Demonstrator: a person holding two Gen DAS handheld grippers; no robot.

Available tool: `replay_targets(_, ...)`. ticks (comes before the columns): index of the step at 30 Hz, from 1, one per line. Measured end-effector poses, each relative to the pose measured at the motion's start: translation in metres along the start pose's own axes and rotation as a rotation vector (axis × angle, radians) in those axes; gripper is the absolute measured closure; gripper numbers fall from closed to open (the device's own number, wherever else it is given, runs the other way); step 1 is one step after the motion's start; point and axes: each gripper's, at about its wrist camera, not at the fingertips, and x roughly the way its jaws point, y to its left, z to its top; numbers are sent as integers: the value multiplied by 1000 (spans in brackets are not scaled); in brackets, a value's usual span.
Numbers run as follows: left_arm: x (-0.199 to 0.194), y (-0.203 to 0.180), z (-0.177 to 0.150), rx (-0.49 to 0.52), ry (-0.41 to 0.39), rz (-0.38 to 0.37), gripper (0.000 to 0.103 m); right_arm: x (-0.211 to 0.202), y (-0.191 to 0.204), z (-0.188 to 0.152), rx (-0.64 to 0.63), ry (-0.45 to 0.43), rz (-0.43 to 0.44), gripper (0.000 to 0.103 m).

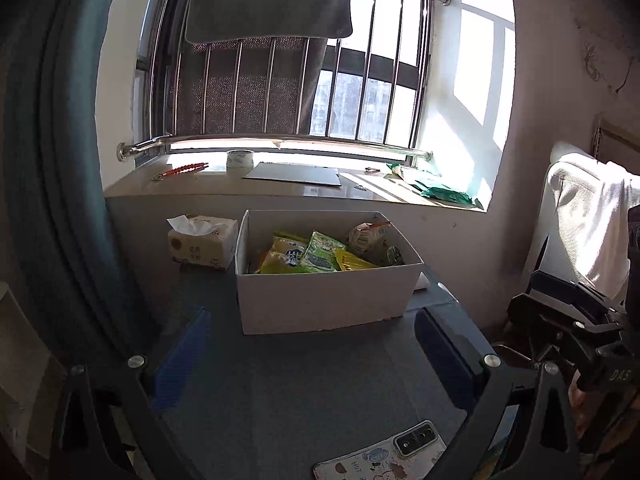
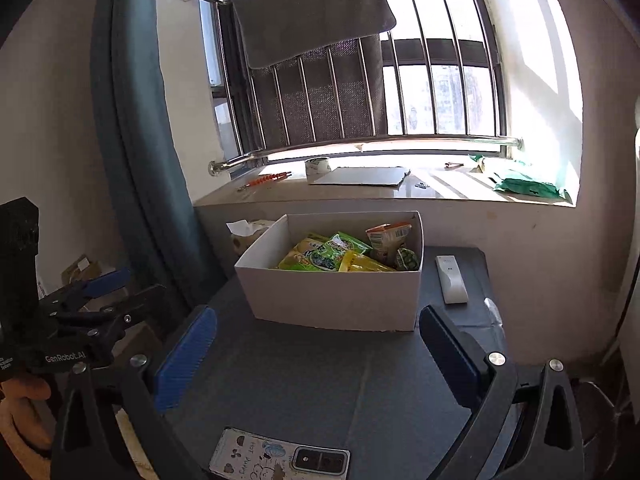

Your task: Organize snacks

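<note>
Snacks (image 1: 316, 254) in yellow and green packets lie heaped inside the white box (image 1: 328, 300), which stands toward the back of the dark worktop (image 1: 300, 380), just below the window ledge. The left gripper (image 1: 312, 360) hangs in front of the box with its blue-padded fingers (image 1: 184, 356) spread wide and nothing between them; the right gripper (image 2: 316, 360) hangs beside it, likewise wide open and empty. No loose packet shows on the worktop, so the sorting looks close to finished or about to turn to rearranging what is in the box. Risks from here are mostly collisions. The box looks like light card, so a finger catching its near wall on the way in would likely shove it back toward the tissue pack (image 1: 202, 242) on its left or the white remote (image 2: 451, 278) on its right. The packets are slick and overlap, so a pinch on one corner may drag a neighbour out too. A phone (image 2: 280, 458) lies at the near edge under both grippers and could be knocked off by a low sweep.
</note>
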Motion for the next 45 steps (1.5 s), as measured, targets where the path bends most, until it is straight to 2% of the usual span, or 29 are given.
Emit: replay_targets(45, 7, 1, 0, 26, 30, -3, 0, 4, 0, -4, 16, 28, 9, 0)
